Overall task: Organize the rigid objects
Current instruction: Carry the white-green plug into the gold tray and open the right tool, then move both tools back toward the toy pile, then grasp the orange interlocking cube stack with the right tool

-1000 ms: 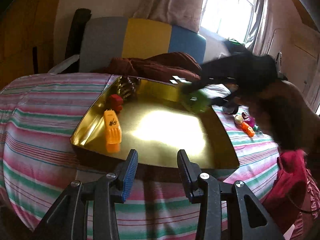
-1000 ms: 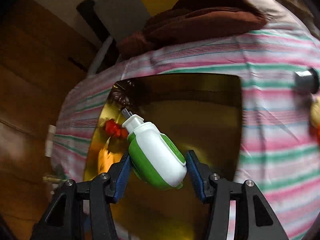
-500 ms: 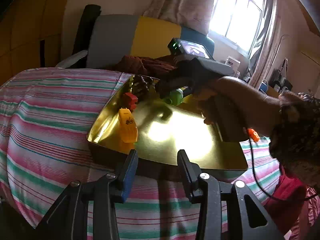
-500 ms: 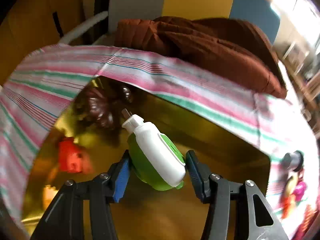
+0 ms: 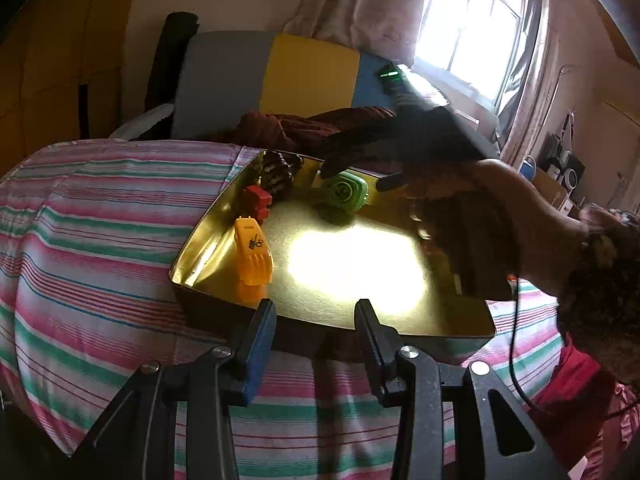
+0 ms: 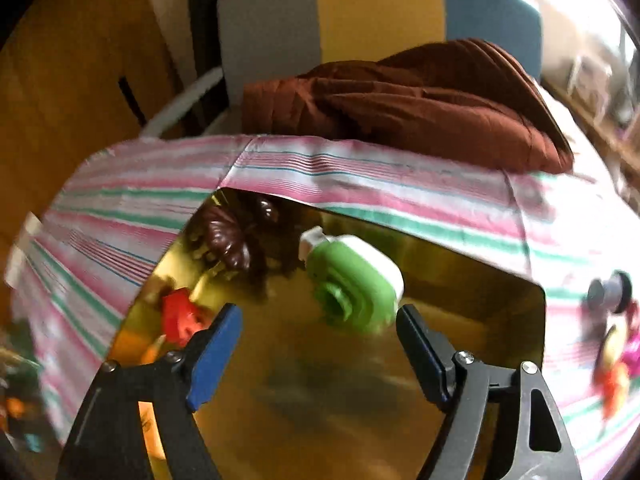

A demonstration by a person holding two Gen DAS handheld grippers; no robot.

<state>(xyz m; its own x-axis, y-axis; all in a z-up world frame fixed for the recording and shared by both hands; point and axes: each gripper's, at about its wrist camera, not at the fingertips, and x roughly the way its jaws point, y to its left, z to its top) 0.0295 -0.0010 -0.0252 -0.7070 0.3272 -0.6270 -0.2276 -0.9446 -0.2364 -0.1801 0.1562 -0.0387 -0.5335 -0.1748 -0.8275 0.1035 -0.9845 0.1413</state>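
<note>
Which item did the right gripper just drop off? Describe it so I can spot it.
Find the gold tray on the striped cloth. Along its far wall, right of the dark brown piece and red block, sits the green-and-white device, just ahead of the open right gripper. It is the only green thing in the tray.

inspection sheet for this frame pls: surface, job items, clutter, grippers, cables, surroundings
Surface: striped cloth carrying a gold tray.
Job's things: green-and-white device, orange toy, red toy and dark brown toy, all in the tray.
Clutter: small toys on the cloth beside the tray.
Grippers: right gripper open, device released; left gripper open, empty.
Cables: black cable below the right hand.
Surroundings: colourful chair, brown cloth, window.
</note>
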